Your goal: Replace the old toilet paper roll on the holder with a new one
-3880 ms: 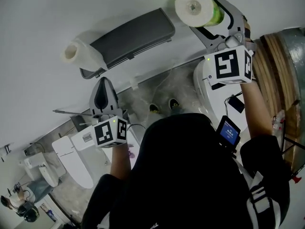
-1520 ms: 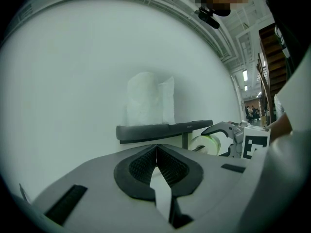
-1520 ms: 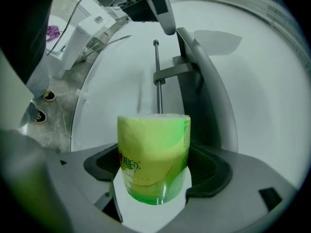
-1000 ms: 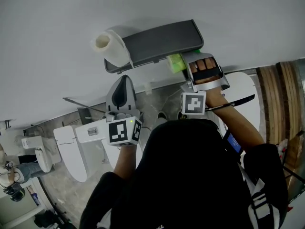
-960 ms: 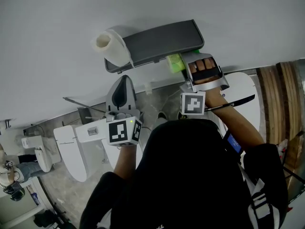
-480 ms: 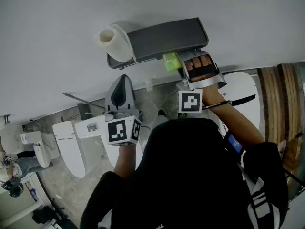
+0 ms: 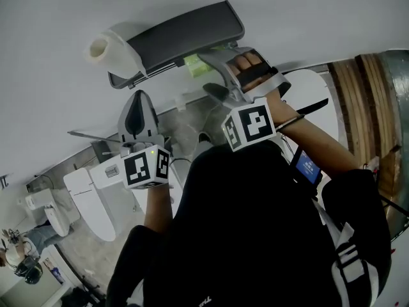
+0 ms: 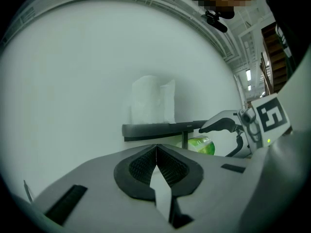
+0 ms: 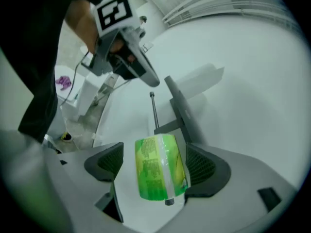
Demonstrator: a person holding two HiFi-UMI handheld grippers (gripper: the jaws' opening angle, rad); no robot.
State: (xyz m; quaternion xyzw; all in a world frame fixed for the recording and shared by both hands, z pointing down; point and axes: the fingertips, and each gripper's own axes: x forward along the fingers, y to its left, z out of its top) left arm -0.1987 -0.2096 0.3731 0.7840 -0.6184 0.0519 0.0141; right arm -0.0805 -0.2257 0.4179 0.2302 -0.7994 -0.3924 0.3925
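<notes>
A dark grey holder shelf (image 7: 179, 36) is fixed to the wall. A plain white roll (image 7: 105, 47) stands on its left end, also seen as a white roll (image 8: 151, 101) in the left gripper view. Under the shelf, a new roll in green wrapping (image 7: 197, 66) sits on the holder's thin rod (image 9: 153, 108). My right gripper (image 7: 209, 75) is open. Its pads (image 9: 104, 165) stand either side of the green roll (image 9: 158, 168), with a gap on the left side. My left gripper (image 7: 137, 107) is shut and empty, below and left of the shelf.
White toilets (image 7: 89, 203) stand on the grey floor at lower left, and another toilet (image 7: 310, 98) is behind my right arm. Wooden boards (image 7: 358, 101) run down the right edge. A small device with a blue screen (image 7: 307, 169) hangs at the person's waist.
My right gripper carried the green roll from high on the right down under the shelf. Over the last half second it drew back slightly and turned. The left gripper stayed shut.
</notes>
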